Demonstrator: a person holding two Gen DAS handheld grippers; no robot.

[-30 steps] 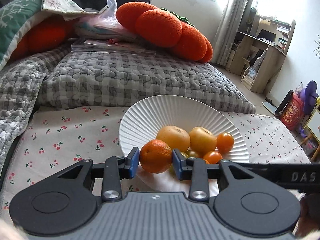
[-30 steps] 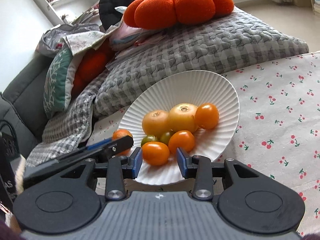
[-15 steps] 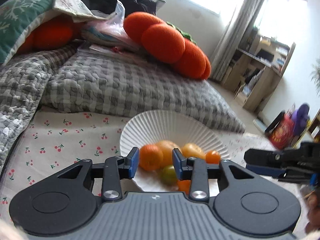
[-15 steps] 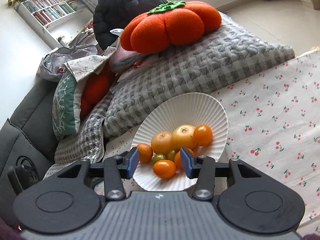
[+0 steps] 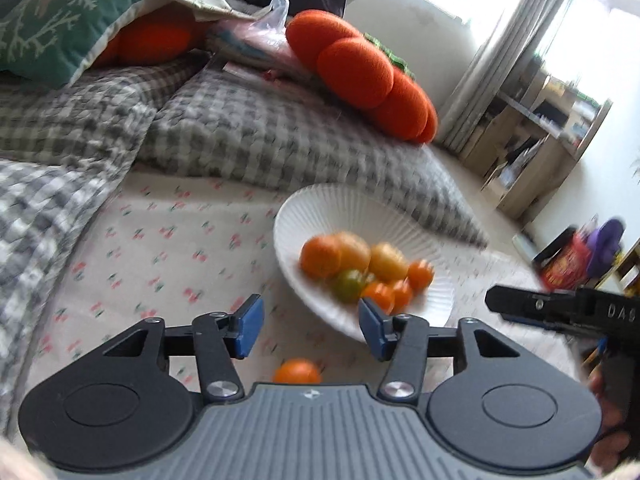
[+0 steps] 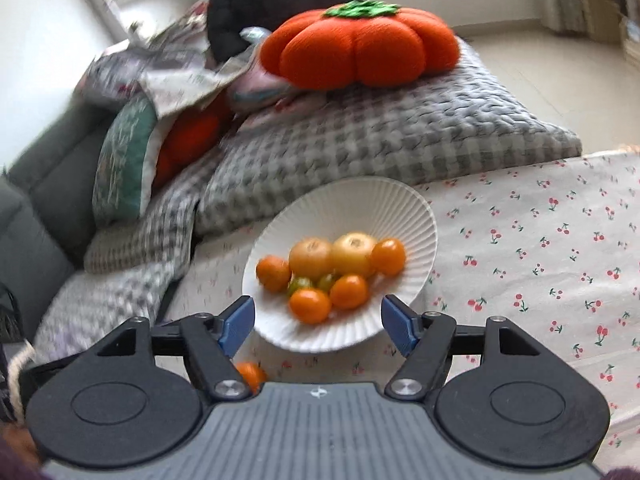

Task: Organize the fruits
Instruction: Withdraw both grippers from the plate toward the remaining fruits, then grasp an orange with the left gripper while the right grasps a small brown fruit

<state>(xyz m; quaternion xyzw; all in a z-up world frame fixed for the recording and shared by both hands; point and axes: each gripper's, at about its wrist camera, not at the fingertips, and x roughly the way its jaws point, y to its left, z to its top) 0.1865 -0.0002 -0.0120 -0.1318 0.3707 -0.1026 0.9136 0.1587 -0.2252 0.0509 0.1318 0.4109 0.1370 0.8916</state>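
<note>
A white ribbed plate [image 5: 332, 204] [image 6: 400, 208] sits on the cherry-print cloth [image 5: 160, 248] [image 6: 540, 248] and holds several orange, yellow and green fruits [image 5: 320, 257] [image 6: 310, 305]. One small orange fruit [image 5: 298, 372] [image 6: 250, 374] lies on the cloth in front of the plate, partly hidden by each gripper's body. My left gripper [image 5: 311, 331] hovers above the cloth near the plate's front rim, its jaws opening, nothing between them. My right gripper [image 6: 318, 326] hangs above the plate's near rim, jaws opening and empty. In the left wrist view the right gripper [image 5: 560, 310] shows at the right edge.
A grey checked cushion [image 5: 280, 136] [image 6: 400, 136] lies right behind the plate with an orange pumpkin pillow [image 5: 360, 76] [image 6: 360, 44] on it. More pillows and blankets [image 5: 60, 20] pile up at the left. A wooden shelf [image 5: 540, 140] stands far right.
Both grippers have let go of their fruits, which now lie on the plate. Both have drawn back and upward from the plate, their jaws spreading wider.
</note>
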